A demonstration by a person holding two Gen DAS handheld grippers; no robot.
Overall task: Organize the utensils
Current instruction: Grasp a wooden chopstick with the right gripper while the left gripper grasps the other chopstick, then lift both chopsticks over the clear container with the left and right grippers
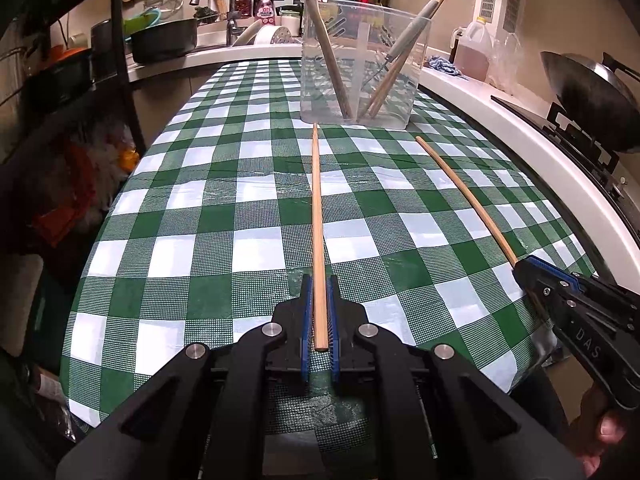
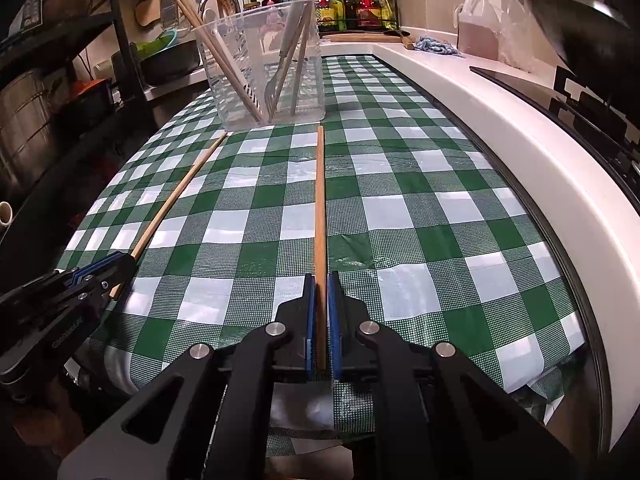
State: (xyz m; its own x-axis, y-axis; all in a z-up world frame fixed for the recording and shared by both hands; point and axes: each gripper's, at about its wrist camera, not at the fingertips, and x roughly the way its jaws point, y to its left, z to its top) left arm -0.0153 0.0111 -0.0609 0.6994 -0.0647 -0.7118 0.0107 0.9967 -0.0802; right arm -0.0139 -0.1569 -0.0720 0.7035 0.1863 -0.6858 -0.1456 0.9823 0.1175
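Two long wooden chopsticks lie on the green checked tablecloth (image 1: 208, 216), both pointing toward a clear plastic utensil holder (image 1: 362, 60) at the far end. My left gripper (image 1: 319, 280) is shut on the near end of the left chopstick (image 1: 316, 200). My right gripper (image 2: 320, 280) is shut on the near end of the right chopstick (image 2: 320, 200). In the left wrist view the right gripper (image 1: 522, 266) shows at the right, holding its chopstick (image 1: 468, 192). The holder (image 2: 260, 72) has chopsticks, a fork (image 2: 276, 80) and other utensils standing in it.
A white counter edge (image 2: 500, 128) curves along the right of the table, with a stove and wok (image 1: 592, 96) beyond. An oil jug (image 2: 478, 28) and a blue cloth (image 2: 434, 46) sit at the back. A dark shelf rack (image 1: 60, 80) stands left; a sink with pans lies behind.
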